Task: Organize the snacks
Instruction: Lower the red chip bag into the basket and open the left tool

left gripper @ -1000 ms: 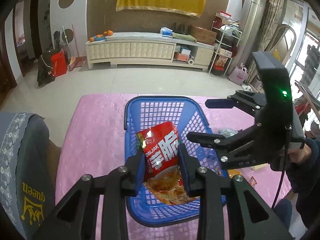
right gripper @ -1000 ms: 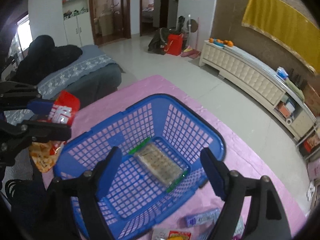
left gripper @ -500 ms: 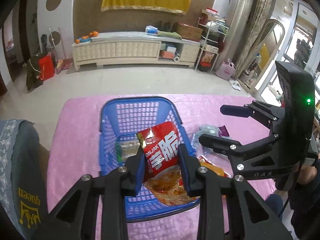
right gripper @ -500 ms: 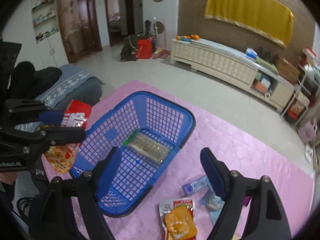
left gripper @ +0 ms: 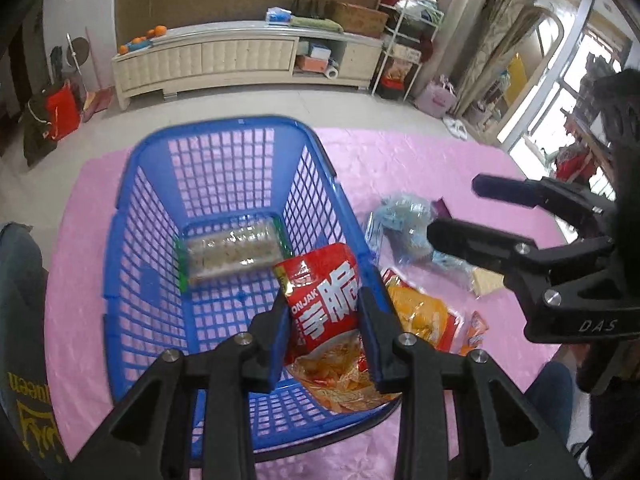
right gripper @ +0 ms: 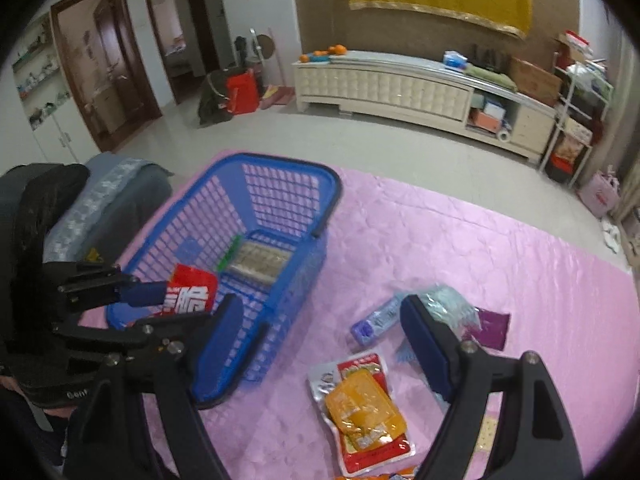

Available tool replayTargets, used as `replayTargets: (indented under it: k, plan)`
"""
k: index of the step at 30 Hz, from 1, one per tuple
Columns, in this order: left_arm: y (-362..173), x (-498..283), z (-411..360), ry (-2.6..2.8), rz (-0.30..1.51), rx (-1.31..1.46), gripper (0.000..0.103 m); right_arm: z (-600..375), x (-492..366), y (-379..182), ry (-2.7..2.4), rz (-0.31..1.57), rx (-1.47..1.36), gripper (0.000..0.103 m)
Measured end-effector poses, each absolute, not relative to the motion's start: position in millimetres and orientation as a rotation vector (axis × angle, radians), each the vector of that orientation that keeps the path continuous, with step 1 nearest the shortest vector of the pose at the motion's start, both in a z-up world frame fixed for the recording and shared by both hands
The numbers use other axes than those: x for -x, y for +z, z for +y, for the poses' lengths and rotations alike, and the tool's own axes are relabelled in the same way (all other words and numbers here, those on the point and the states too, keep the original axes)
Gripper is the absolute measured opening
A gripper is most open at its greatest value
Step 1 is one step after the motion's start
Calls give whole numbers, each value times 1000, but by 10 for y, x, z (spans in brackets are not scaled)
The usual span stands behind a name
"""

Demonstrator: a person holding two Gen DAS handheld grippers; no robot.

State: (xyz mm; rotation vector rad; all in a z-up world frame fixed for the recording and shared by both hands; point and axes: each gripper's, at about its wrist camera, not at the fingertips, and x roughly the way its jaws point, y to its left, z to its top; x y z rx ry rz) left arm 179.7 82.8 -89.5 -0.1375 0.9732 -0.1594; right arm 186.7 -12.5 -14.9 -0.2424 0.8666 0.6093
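Observation:
My left gripper is shut on a red snack bag with white lettering, held over the near right part of the blue mesh basket. A clear tray of snacks lies on the basket floor. In the right wrist view the same red snack bag hangs at the basket's near rim. My right gripper stands open above loose snacks on the pink cloth: an orange and red pouch, a pale blue wrapped pack, a blue packet, a purple packet.
The pink tablecloth covers the table, with bare cloth to the far right. A grey padded seat with dark clothing stands left of the basket. A person's leg shows at the lower right in the left wrist view.
My left gripper has sunk toward the basket with the red bag still in it. My right gripper has swung right, away from the basket, to above the loose snacks.

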Motion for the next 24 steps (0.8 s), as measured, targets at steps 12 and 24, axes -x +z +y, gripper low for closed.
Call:
replayTargets:
  k: [12,24]
  plan:
    - [-1054,-1736,861,-123,1002,158,63,-205,-1913,-255,609,910,210,84]
    - [-390,-1056,697,-141,871,112,72,-504,-1434,168,638,871,93,84]
